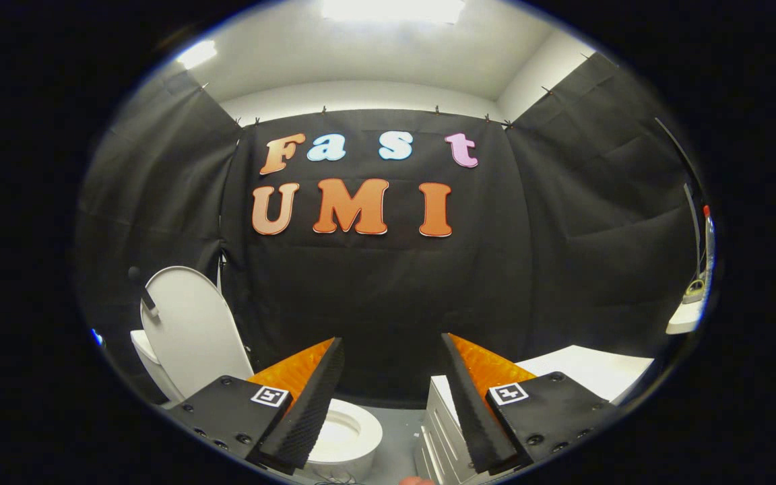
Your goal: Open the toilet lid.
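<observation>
Gripper view, booth interior. The gripper (393, 404) is held level, facing the black cloth wall (374, 289); its jaws are spread wide with nothing between them but open air and the wall beyond. Each finger carries a small square black-and-white marker on its base.

The toilet (344, 438) stands low, to the left of the jaws and partly hidden behind the left finger. Its lid (189, 330), a white oval, is already raised: it stands upright, leaning back against the tank (149, 360), a corner of which shows behind and beside it. A short dark handle-like piece (142, 289) sticks out from the upper left edge of the lid. The seat ring is down, and the white bowl opening shows just past the left finger's tip. The fingers are well apart from the lid and touch no part of the toilet.

Behind the right finger stands a white drawer cabinet (438, 431), its flat top (597, 370) running off to the right. Farther right, at wall height, a small white shelf (684, 320) bears an object too blurred to name, with a thin upright tube (708, 242), red at its top, beside it.

Grey floor (398, 438) shows between toilet and cabinet. Above the cloth: white wall and a ceiling light (391, 8).
</observation>
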`<state>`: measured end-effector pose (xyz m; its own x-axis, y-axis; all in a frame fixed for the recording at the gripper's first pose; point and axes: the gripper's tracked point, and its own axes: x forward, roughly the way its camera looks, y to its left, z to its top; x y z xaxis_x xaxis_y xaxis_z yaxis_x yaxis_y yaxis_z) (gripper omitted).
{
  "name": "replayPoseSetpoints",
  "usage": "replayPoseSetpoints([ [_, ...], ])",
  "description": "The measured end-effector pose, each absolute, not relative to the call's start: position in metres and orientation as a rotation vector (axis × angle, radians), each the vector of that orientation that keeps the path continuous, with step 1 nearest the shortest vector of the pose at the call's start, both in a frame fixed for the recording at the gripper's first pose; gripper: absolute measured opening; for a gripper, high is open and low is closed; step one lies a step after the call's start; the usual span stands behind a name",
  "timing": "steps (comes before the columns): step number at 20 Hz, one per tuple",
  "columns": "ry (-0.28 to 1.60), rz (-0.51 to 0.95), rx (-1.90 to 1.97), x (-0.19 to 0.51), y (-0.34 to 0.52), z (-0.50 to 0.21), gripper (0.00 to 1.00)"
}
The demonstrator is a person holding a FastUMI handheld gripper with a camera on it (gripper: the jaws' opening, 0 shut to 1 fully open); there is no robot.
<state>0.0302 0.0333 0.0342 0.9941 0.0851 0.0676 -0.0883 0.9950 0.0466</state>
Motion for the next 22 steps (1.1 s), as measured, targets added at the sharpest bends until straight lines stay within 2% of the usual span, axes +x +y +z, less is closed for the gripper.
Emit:
replayPoseSetpoints([
  [7,-0.013,0.004,0.015,0.019,0.009,-0.009,0.92],
  [22,-0.041,-0.024,0.033,0.018,0.007,-0.003,0.93],
])
